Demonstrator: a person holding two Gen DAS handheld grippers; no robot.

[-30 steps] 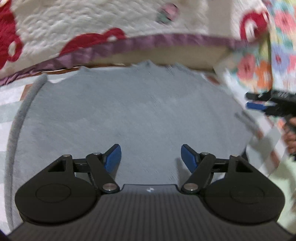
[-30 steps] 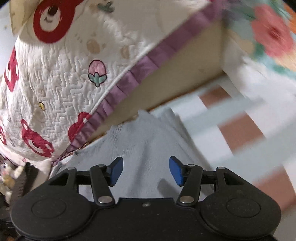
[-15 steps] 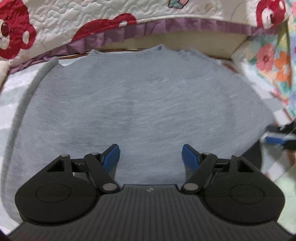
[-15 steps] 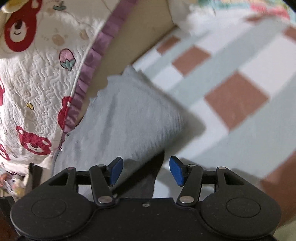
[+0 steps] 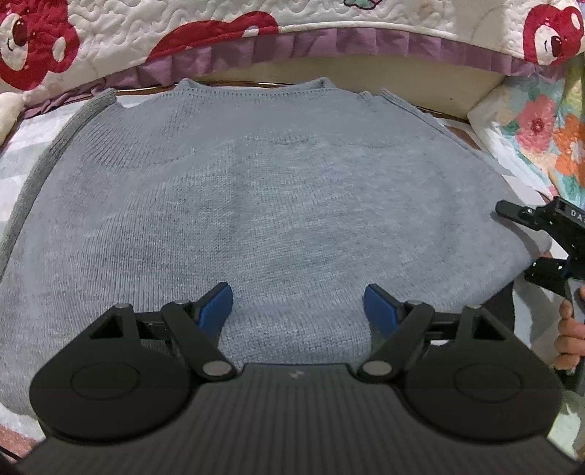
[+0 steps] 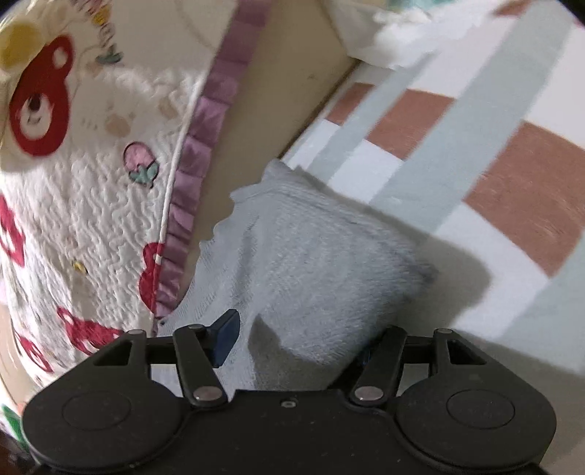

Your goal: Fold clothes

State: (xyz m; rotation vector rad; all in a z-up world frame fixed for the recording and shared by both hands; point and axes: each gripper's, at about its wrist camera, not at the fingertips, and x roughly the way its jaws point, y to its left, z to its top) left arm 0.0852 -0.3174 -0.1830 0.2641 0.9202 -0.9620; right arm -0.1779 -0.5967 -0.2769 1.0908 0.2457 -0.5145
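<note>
Sweater (image 5: 278, 204), grey knit, lies spread flat on a checked sheet (image 6: 475, 175) of white, pale grey-green and brown squares. Neckline (image 5: 252, 86) at the far edge, close under a quilted cover (image 5: 146, 33) with red bears and a purple ruffle. A darker grey ribbed band (image 5: 40, 171) runs down the sweater's left side as seen from the left wrist.

Left tongs (image 5: 298, 303): poised over the near part of the sweater, jaws apart and opening, blue pads (image 5: 215, 305) clear of each other. Knit lies below the gap; no fold pinched between the pads.

Right tongs (image 6: 296, 339): at the sweater's right-hand edge, jaws opening. One blue pad (image 6: 225, 334) shows above the knit; the other is mostly hidden behind the fabric edge. A corner of the sweater sits between the jaws, not pressed as far as the right wrist view tells; that view is motion-blurred.

In the left wrist view the right tongs (image 5: 512, 244) show at the far right edge beside the sweater, with fingers of the person's hand (image 5: 568, 339) on the handle below. Floral fabric (image 5: 541, 128) at the upper right.
</note>
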